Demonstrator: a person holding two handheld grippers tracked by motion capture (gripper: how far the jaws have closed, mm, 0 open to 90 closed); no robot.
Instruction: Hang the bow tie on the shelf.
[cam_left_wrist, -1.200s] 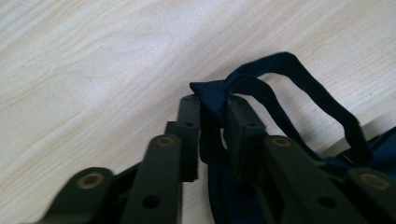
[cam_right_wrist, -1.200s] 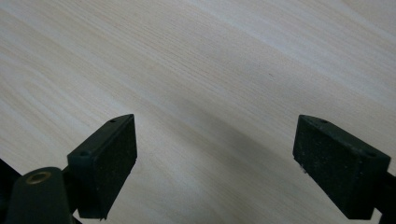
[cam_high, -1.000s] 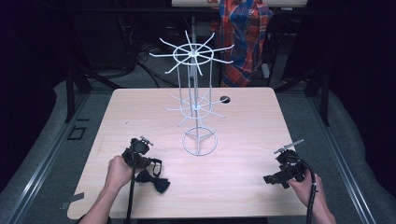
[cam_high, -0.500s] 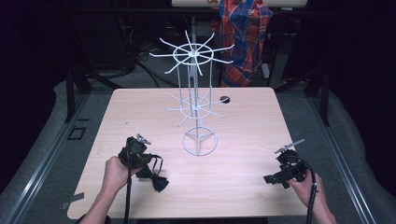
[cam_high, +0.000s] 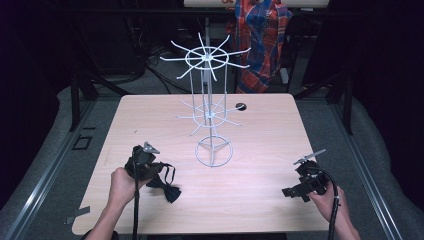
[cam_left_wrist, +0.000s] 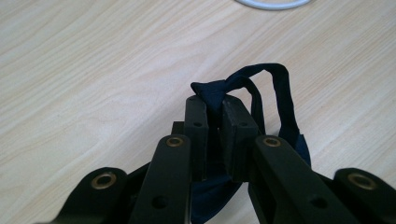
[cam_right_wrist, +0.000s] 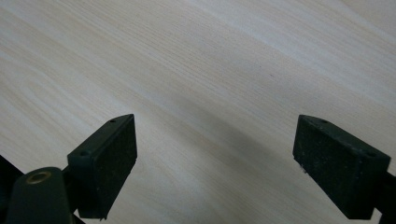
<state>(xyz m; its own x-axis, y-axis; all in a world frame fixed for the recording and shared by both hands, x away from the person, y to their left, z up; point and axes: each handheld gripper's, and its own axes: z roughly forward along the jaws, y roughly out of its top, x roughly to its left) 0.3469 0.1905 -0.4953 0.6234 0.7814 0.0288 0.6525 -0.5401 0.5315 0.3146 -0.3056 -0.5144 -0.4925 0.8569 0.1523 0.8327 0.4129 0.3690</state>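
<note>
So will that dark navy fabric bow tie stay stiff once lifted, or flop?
Likely floppy: the dark navy fabric bow tie bunches between the left gripper jaws, and its strap loop droops. Probably light, since a small pinch holds it.

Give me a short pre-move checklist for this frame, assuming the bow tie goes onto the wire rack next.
1. Left tongs shut on the bow tie: ok, jaws pinch the fabric near its knot.
2. Strap loop free of the jaws: ok, it arches beyond them.
3. Bow tie fully off the table: cannot tell; one end hangs close to the wood.
4. Right tongs empty and open: ok, jaws wide apart over bare wood.
5. Wire rack upright, arms free: ok, nothing hangs on it.
6. Path from left tongs to rack unobstructed: ok.
</note>
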